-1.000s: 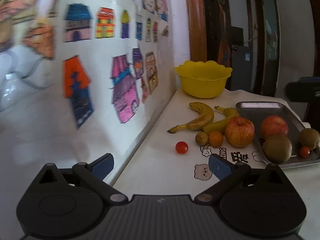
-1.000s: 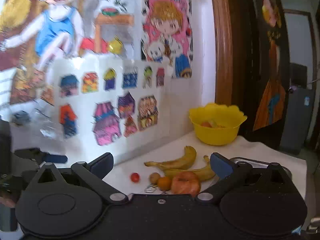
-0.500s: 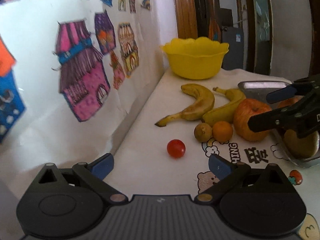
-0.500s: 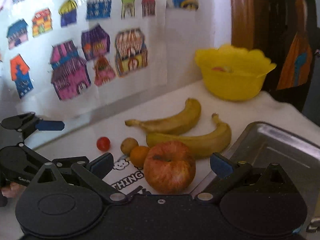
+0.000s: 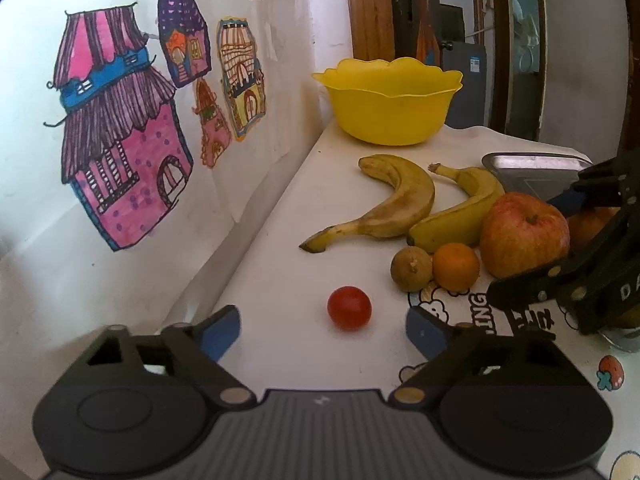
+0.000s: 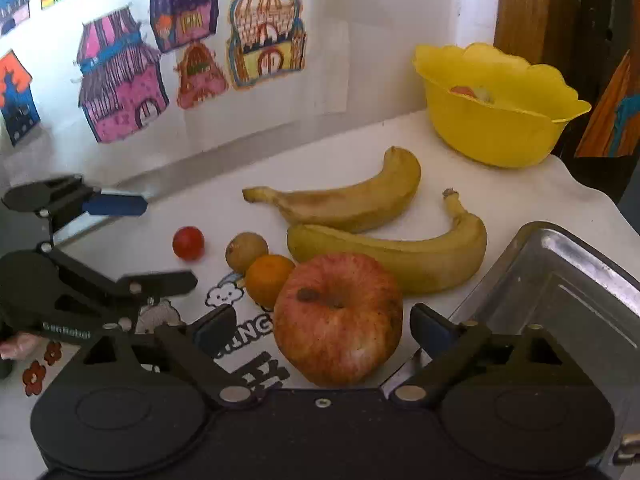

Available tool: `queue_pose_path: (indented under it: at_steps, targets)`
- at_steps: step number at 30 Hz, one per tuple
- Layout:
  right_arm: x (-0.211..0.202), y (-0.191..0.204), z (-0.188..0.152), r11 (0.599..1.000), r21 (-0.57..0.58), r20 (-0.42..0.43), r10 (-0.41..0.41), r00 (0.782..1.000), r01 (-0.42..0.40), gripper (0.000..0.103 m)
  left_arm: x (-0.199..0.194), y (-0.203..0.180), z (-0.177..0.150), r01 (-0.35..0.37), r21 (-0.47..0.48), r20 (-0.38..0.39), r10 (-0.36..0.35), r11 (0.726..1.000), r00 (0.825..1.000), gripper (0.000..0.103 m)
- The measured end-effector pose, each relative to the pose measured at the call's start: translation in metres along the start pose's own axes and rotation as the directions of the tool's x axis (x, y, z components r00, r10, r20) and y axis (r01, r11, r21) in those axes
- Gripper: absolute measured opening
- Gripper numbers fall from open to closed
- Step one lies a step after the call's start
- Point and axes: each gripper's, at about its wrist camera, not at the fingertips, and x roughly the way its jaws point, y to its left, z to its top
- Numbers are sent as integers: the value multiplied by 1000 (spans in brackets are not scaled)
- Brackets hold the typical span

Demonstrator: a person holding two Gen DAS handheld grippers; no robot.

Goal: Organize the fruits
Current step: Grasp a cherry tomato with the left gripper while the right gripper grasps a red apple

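Left tool [image 5: 322,326] jaws apart and closing, small round red cherry tomato [image 5: 349,307] sits on the table between and just ahead of its blue pads, not touched. Right tool [image 6: 322,330] jaws apart and closing, big red-yellow apple [image 6: 338,318] between its pads, no pad pressing on it.

Landmark = the apple. White cartoon-print cloth-covered table [image 5: 276,264] carries everything. Small orange mandarin [image 6: 269,279] touches the apple on its wall side; round brownish-green small fruit [image 6: 246,250] is just beside the mandarin; the tomato lies past that, apart from the group. Two yellow bananas behind the apple: spotted one [image 6: 348,204] farther, cleaner one [image 6: 404,260] just behind it. Rectangular silver metal tray [image 6: 560,280] is just beside the apple, opposite the mandarin. Yellow scalloped plastic bowl [image 6: 496,120] stands well behind the bananas near the wall, something reddish inside, cannot tell what. Coloured house drawings [image 5: 120,136] are on the wall.
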Motion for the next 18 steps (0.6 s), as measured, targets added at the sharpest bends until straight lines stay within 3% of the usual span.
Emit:
queue_pose_path:
  at_steps: [11,18]
  targets:
    - [10,2,3,999,-38,-75,-11,997,8,85,7,-4,5,45,23,-12,-45,999,999,68]
    - [12,2,3,999,-24,-75,-23,997,21,75,9,-1,8,77,-4,-20,-77,997,997,45]
